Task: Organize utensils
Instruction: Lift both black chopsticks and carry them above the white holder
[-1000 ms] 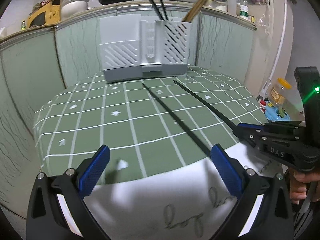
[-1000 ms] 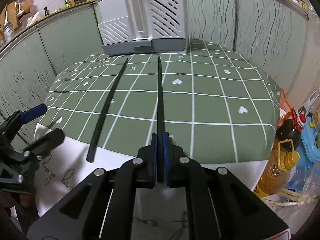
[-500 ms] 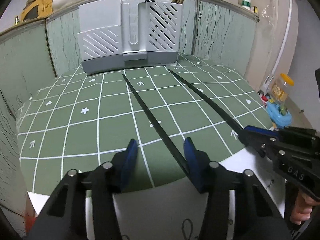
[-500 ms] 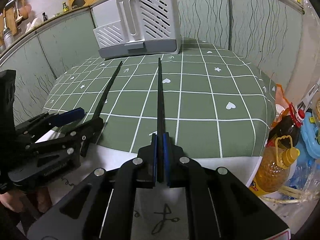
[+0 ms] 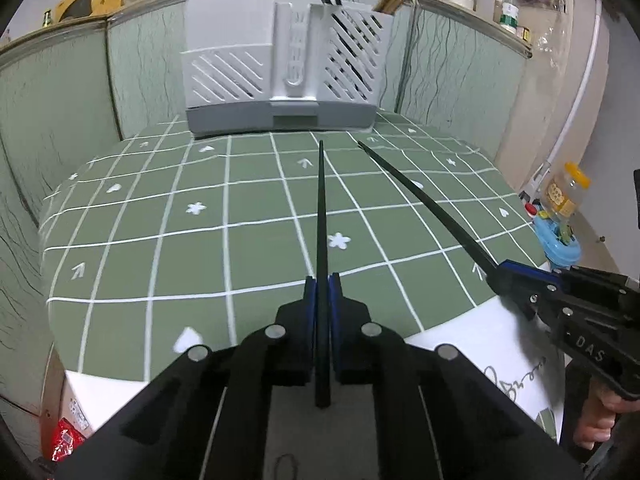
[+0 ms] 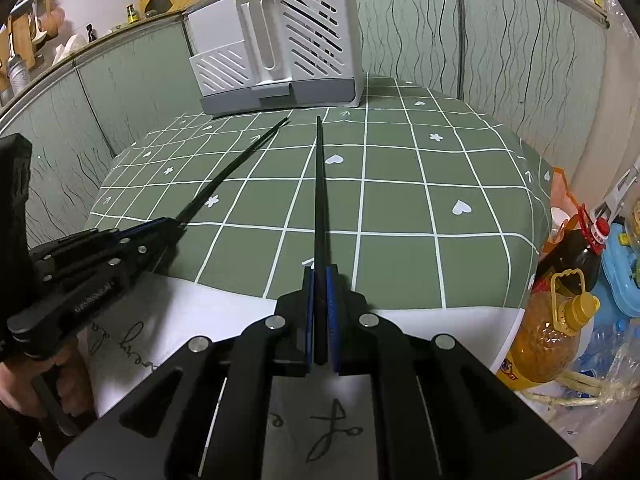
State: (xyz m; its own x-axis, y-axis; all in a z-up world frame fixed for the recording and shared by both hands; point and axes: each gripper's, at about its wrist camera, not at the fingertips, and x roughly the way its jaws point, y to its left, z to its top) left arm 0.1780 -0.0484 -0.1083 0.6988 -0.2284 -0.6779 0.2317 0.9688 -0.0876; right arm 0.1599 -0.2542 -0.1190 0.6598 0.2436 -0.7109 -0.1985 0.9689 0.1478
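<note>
Since a second ago, left tongs [image 5: 322, 292] have clamped on the second chopstick [image 5: 321, 216] at the tabletop's [image 5: 132, 264] near edge. Right tongs [image 6: 319, 280] grip the other chopstick [image 6: 319, 184]. Pickup step; next, probably carry both to the far-edge holder [image 5: 280, 76], tips down.

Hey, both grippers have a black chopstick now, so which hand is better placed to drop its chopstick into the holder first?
Probably the right. The right gripper holds its chopstick aimed near the slotted right compartment of the utensil holder, where chopsticks already stand. The left gripper points its chopstick at the holder's middle.
</note>
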